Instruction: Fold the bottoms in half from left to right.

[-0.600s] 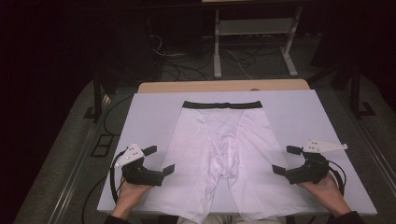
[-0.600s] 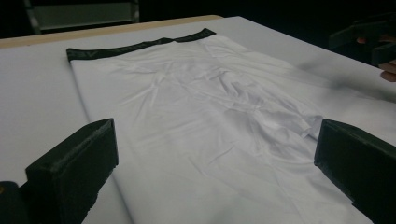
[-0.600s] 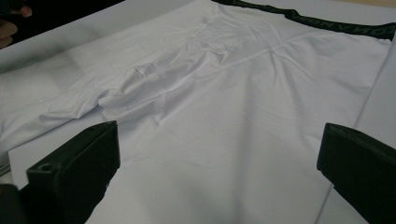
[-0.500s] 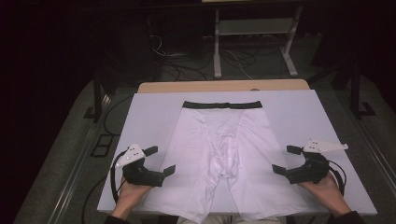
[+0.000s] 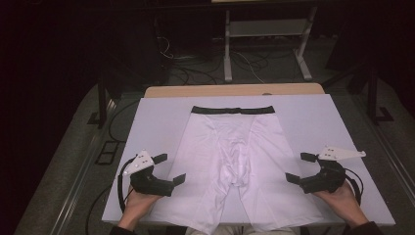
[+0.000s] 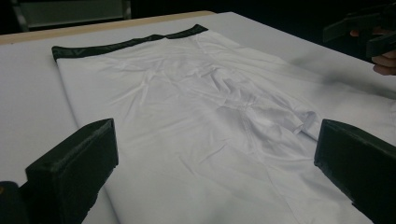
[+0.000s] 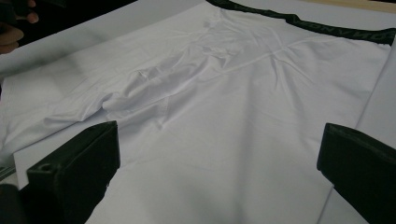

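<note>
While both hands rest at the near table (image 5: 161, 117) edge, the left gripper (image 5: 170, 169) and right gripper (image 5: 297, 167) stand wide open, empty, flanking the legs of white shorts (image 5: 235, 161) lying flat, black waistband (image 5: 231, 110) farthest away.

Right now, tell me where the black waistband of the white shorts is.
In the high view the black waistband lies at the far end of the white shorts, mid-table near the wooden edge, beyond both grippers.

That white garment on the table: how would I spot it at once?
Look at the white-covered table. Flat in its middle lie long-legged white shorts, legs pointing toward the person. Their black waistband along the far edge is the one dark stripe on all that white.
</note>
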Tool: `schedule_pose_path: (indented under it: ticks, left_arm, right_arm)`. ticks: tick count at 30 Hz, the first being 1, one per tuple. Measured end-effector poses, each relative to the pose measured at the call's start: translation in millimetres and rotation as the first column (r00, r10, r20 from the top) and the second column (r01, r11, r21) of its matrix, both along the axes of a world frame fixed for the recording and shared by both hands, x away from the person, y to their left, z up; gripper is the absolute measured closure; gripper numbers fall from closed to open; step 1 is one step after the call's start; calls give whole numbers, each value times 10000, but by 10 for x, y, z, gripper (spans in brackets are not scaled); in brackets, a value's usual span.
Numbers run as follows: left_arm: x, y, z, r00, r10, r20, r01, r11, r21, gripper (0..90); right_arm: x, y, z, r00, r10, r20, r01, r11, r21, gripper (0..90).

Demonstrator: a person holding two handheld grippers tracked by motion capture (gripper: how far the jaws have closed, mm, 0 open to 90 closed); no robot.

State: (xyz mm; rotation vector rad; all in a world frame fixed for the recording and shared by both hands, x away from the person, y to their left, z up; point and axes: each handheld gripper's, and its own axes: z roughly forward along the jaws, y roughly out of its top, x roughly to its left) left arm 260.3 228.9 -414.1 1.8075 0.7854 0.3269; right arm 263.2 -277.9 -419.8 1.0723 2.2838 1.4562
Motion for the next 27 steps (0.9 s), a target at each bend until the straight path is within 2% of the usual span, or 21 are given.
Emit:
schedule_pose_path:
  ticks: [5, 9, 16, 27]
  left_arm:
    - [22, -12, -5, 10000, -10, -43, 10, 10000, 2, 0]
    - [36, -36, -9, 9999, -98, -58, 98, 10000, 7, 0]
    - [41, -85, -17, 9997, -212, -74, 212, 9998, 7, 0]
    - [36, -130, -24, 9993, -378, -57, 377, 9993, -76, 0]
  right_arm:
    - [8, -3, 48, 10000, -8, 70, 8, 10000, -90, 0]
    - [29, -4, 121, 9999, -35, 96, 34, 10000, 63, 0]
    - [107, 25, 209, 10000, -13, 76, 12, 10000, 38, 0]
    - [222, 101, 415, 9994, 141, 322, -147, 9997, 210, 0]
